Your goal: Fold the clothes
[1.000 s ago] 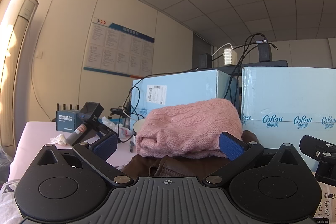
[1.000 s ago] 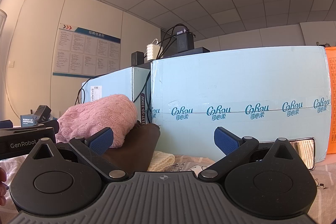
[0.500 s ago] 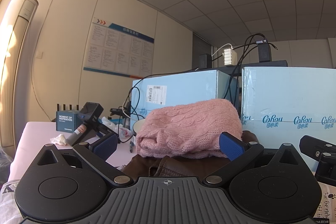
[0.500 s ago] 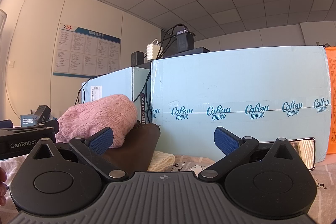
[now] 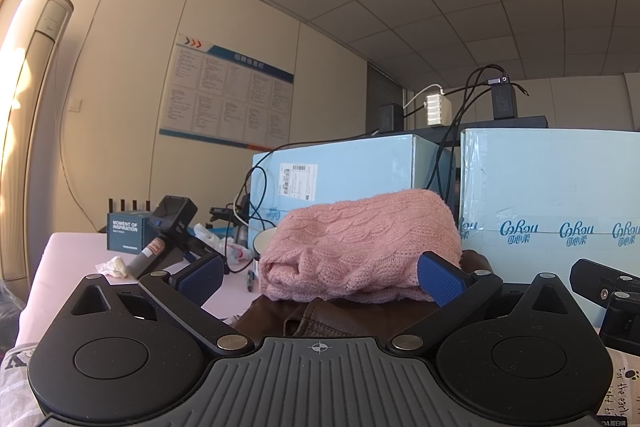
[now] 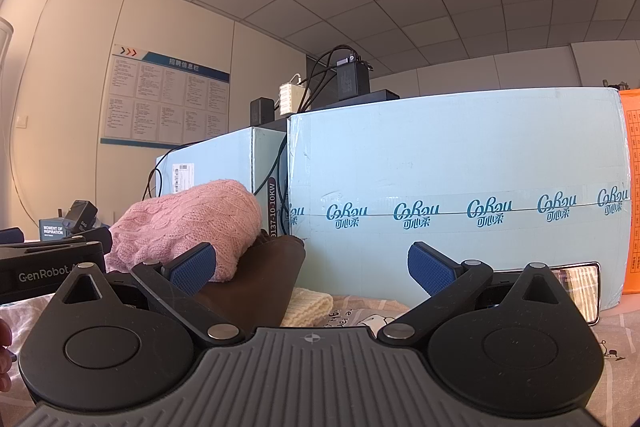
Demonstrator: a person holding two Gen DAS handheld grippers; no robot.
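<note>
A folded pink knit sweater (image 5: 360,243) lies on top of a brown garment (image 5: 340,315), straight ahead in the left wrist view. My left gripper (image 5: 320,277) stands open just short of the pile, nothing between its blue pads. The right wrist view has the pink sweater (image 6: 188,223) and the brown garment (image 6: 256,279) at the left, with a cream knit piece (image 6: 308,305) beside them on a printed cloth (image 6: 360,315). My right gripper (image 6: 312,267) is open and empty, pointing at the blue box.
Two pale blue cartons (image 6: 460,203) (image 5: 352,171) stand close behind the clothes, with chargers and cables on top. A small dark box (image 5: 126,231), a handheld device (image 5: 168,231) and crumpled tissue (image 5: 114,265) lie at the left on the pink table (image 5: 68,247). A phone (image 6: 576,283) leans on the right carton.
</note>
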